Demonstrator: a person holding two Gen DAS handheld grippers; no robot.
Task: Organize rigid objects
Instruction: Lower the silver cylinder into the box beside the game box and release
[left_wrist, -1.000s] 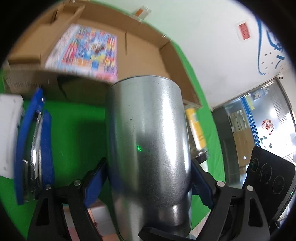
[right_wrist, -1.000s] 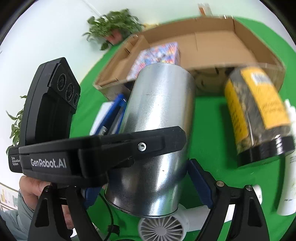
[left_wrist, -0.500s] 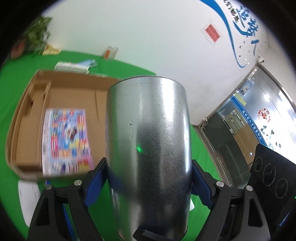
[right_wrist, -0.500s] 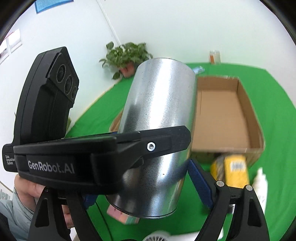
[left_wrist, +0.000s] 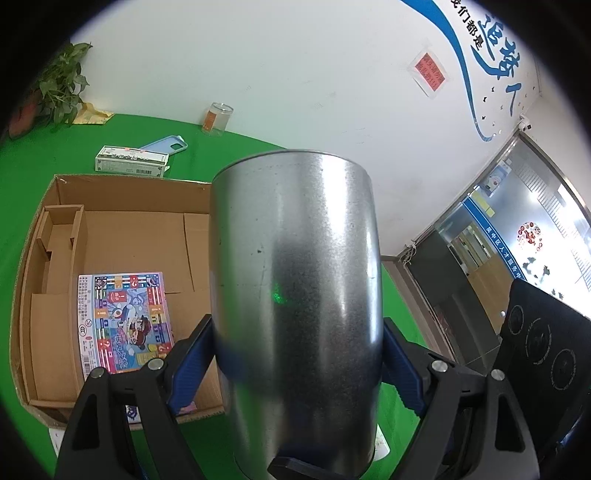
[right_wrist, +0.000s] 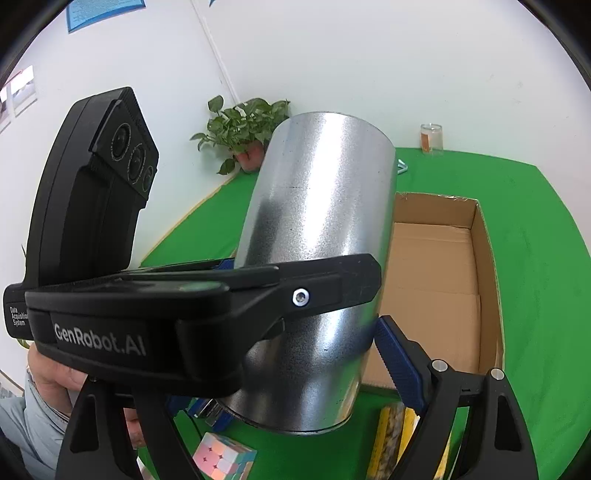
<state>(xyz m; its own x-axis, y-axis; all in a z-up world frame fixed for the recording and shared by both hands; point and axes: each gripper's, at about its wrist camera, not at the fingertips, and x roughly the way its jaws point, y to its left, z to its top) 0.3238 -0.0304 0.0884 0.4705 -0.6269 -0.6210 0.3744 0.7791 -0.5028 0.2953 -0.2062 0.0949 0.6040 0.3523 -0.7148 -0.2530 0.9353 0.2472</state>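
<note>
A tall shiny metal cup (left_wrist: 295, 295) is held upright in the air by both grippers. My left gripper (left_wrist: 295, 354) is shut on the cup, blue pads against its sides. My right gripper (right_wrist: 306, 354) is also shut on the cup (right_wrist: 317, 266), and the left gripper's black body crosses in front of it. Below and beyond lies an open cardboard box (left_wrist: 110, 236) on the green table, with a colourful booklet (left_wrist: 125, 314) lying flat inside it. The box also shows in the right wrist view (right_wrist: 443, 288).
On the green table behind the box lie a small carton (left_wrist: 131, 164), a blue phone case (left_wrist: 166, 144) and a glass jar (left_wrist: 218, 118). Below the cup are a pastel puzzle cube (right_wrist: 225, 458) and a yellow-labelled jar (right_wrist: 395, 443). A potted plant (right_wrist: 243, 129) stands by the wall.
Both grippers have lifted the cup well above the table and toward the box. The box now appears lower and farther below the cup.
</note>
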